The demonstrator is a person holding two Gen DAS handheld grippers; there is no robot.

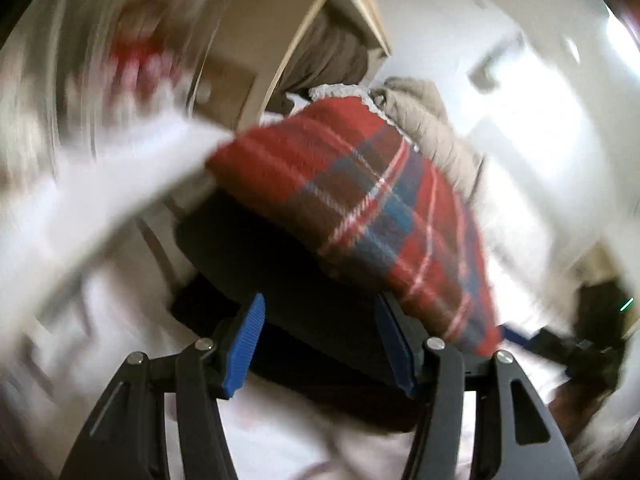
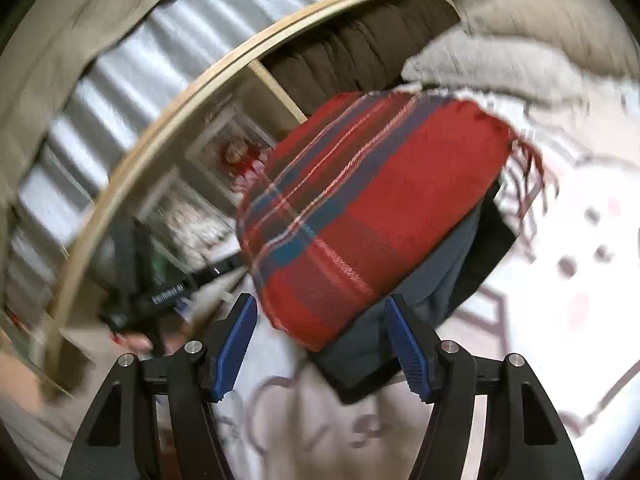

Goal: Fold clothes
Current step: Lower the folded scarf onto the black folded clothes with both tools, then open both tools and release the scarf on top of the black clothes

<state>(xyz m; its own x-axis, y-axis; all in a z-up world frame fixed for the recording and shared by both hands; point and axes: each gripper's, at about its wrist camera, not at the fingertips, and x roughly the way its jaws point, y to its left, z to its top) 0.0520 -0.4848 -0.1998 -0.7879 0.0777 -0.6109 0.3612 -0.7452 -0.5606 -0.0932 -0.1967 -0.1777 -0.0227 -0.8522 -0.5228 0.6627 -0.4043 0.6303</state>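
- Both wrist views are tilted and smeared with blur, so fine detail is lost.
- Left gripper: blue pads spread, nothing pinched; a dark garment lies just ahead of the tips, and whether a pad brushes it I can't tell.
- Right gripper: pads spread too, empty, pointing at the same pile.
- The red plaid scarf sits folded on top of the dark garment, fringe hanging off one end, all on a pale patterned sheet.
- In the left view the scarf lies with a beige, padded-looking garment behind it.
- My read: the scarf fold looks finished and both hands are free, so the next piece is due.
- To do it well: steady the wrists first, pick one loose edge, pinch cloth only, and keep clear of the scarf so the stack isn't dragged.
- Containers: a wooden shelf unit stands behind, one compartment packed with brown ribbed bedding; the neighbouring compartment holds something red and white, too blurred to name.
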